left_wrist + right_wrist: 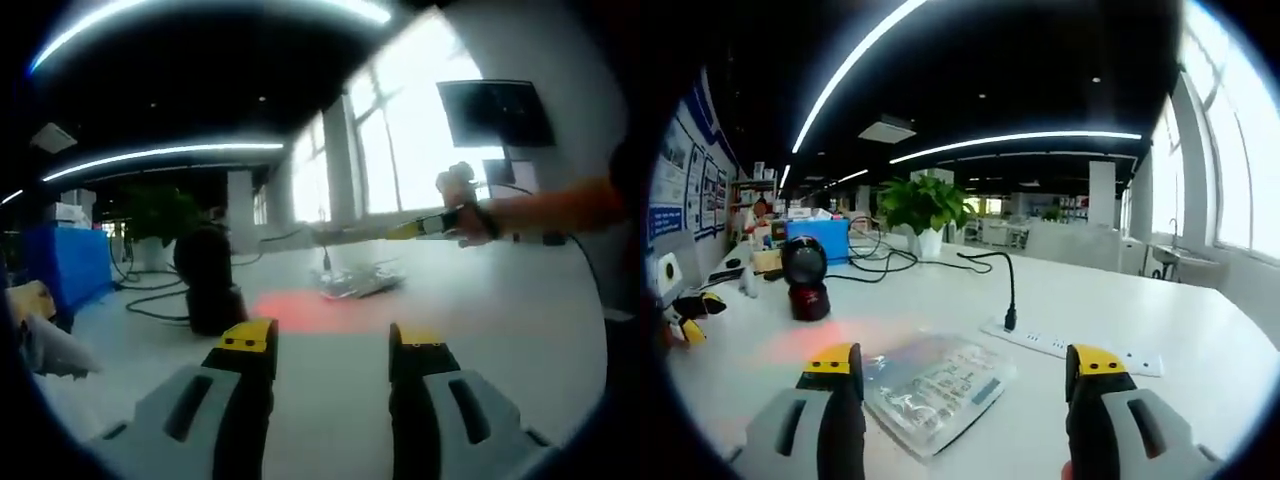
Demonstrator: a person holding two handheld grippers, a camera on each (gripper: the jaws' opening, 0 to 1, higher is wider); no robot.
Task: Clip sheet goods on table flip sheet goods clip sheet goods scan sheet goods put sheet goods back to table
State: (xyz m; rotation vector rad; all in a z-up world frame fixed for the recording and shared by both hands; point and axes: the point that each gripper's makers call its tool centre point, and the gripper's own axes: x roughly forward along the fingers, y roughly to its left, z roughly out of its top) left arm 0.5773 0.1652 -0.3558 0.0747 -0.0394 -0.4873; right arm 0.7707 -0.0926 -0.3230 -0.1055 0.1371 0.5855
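Observation:
The sheet goods [935, 385], a clear flat packet with printed labels, lie flat on the white table [1120, 300]. My right gripper [965, 375] is open wide, with one jaw on each side of the packet's near end and not closed on it. In the left gripper view the packet [358, 283] lies farther off, past a red glow [300, 310] on the table. The right gripper [425, 228] comes in there from the right, held by a hand [465, 205]. My left gripper [333, 345] hangs open over the bare tabletop, holding nothing.
A black scanner [805, 275] on a stand casts the red light left of the packet; it also shows as the scanner [210, 280]. A white power strip [1070, 347] with a black cable lies right of the packet. A blue box [818, 238] and potted plant [925, 205] stand behind.

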